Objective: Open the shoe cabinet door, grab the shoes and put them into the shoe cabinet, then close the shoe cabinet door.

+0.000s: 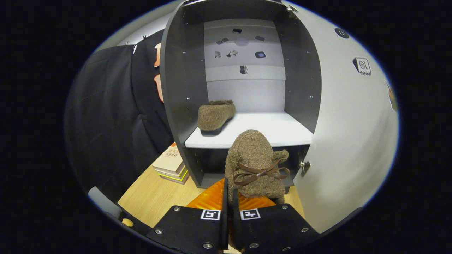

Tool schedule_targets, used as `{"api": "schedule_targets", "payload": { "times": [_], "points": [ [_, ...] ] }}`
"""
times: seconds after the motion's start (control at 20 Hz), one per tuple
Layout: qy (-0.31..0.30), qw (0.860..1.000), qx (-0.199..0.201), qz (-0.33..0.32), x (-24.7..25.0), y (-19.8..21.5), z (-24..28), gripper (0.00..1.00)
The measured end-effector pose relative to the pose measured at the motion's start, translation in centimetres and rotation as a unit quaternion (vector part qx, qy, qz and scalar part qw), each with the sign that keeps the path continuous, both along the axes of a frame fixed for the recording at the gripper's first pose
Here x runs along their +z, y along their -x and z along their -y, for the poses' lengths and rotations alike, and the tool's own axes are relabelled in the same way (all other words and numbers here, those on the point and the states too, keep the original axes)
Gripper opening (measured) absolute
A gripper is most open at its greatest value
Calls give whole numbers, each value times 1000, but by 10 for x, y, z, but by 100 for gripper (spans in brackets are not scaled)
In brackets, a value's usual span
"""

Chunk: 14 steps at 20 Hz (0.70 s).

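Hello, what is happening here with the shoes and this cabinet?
A person's hand-held tool is shut on a fuzzy brown shoe with a bow, holding it up in front of the shoe cabinet. The cabinet door stands open. The other shoe of the pair already sits on the white shelf inside. Some books lie beside the cabinet.

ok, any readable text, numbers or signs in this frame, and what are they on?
Nothing can be quoted; no text reads clearly.
Top book beside the cabinet: reddish characters on the cover, too small to read.
Sticker on the open door: a mark, too blurred to read.
Square markers on the gripper: black-and-white patterns, no words; its jaws are shut on the bow shoe.
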<state>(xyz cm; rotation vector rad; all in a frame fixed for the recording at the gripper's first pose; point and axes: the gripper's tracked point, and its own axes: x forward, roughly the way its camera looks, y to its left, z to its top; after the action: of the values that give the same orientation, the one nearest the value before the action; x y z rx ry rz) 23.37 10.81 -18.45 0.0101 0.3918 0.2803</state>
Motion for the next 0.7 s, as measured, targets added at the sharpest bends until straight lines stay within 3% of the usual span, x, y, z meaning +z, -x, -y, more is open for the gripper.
{"api": "schedule_targets", "payload": {
  "times": [0.4, 0.7],
  "points": [
    [21, 999, -4, 46, 52, -96, 23, 6],
    [34, 998, -3, 50, 63, -156, 29, 6]
  ]
}}
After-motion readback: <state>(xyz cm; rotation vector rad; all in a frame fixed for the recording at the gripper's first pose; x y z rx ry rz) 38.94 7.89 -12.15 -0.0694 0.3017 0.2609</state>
